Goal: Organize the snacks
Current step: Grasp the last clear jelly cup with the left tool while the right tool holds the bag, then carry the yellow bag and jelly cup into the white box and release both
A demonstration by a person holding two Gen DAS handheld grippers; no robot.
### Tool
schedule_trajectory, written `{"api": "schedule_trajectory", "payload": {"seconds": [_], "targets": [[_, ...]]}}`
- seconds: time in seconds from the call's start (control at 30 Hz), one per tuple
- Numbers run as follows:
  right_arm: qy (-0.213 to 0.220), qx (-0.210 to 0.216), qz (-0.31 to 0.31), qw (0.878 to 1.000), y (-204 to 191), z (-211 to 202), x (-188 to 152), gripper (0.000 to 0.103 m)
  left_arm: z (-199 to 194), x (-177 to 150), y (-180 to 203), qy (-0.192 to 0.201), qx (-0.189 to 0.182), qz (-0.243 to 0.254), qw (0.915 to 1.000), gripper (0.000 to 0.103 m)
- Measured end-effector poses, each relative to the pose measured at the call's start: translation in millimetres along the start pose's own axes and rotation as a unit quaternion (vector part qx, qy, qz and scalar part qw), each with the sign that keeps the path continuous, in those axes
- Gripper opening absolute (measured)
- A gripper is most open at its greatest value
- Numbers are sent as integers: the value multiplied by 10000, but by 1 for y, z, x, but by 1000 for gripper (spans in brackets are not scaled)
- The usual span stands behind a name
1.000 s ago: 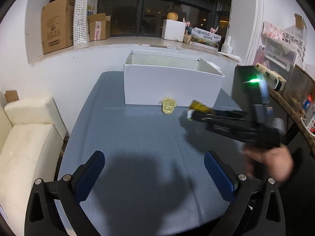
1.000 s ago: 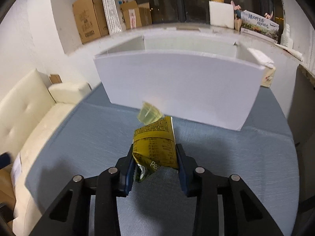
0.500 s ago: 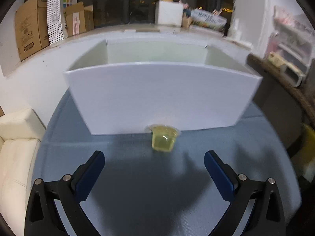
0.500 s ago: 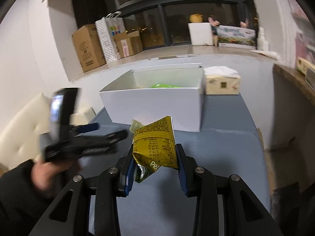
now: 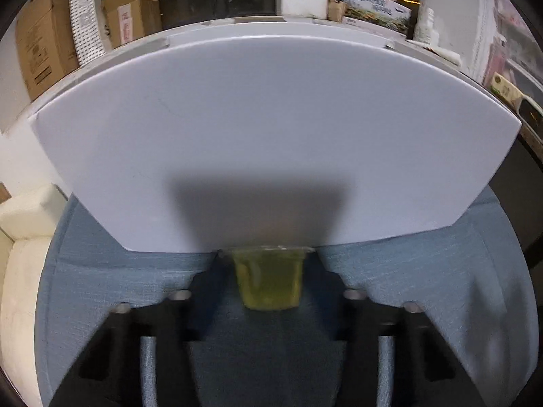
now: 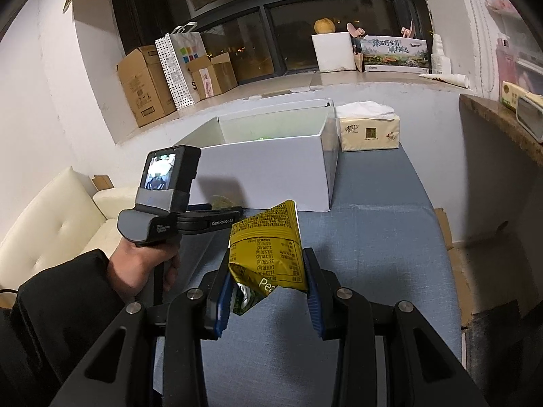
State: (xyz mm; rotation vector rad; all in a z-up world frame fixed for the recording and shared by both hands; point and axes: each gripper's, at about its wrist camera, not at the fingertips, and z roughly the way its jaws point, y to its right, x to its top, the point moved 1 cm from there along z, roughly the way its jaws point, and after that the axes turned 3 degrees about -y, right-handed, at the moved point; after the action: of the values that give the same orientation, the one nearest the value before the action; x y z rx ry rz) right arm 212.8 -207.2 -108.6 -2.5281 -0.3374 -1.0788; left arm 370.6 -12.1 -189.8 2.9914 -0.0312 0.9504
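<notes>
A yellow-green jelly cup (image 5: 268, 281) lies on the blue table (image 5: 424, 288), tight against the front wall of the white box (image 5: 271, 135). My left gripper (image 5: 268, 261) is low over it, and its blurred jaws are closing with the cup between them, the pads at its sides. In the right wrist view, my left gripper (image 6: 234, 209) reaches to the foot of the white box (image 6: 271, 169). My right gripper (image 6: 268, 257) is shut on a yellow-green snack bag (image 6: 264, 237), held above the table in front of the box.
A tissue pack (image 6: 370, 132) sits right of the box. A cream sofa (image 6: 57, 230) stands left of the table. A hand (image 6: 142, 264) in a dark sleeve holds the left gripper. Cardboard boxes (image 6: 146, 91) line the window ledge.
My left gripper moved in and down to the cup, and its jaws went from wide open to close around it. My right gripper drew back and up with the bag.
</notes>
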Motion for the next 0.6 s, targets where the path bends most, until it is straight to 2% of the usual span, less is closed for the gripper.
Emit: {"api": "schedule_trajectory", "payload": {"seconds": [0.07,0.13,0.37,0.6], "targets": [[0,10,-2,10000,0,1,0,40,-2,-2,0,0,-60,-10,10000,39],[14,47,11,10000,0,0,1,40,-7,-5,0,33,-36,-15,10000,37],[2,116,3,9999,-2,4,-1,40,-41,-20,1,325,-191,52,9993,36],[-8,230,-50,9997,-7,14,8,40,-113,-31,-12,968,-563,41,9937,36]]}}
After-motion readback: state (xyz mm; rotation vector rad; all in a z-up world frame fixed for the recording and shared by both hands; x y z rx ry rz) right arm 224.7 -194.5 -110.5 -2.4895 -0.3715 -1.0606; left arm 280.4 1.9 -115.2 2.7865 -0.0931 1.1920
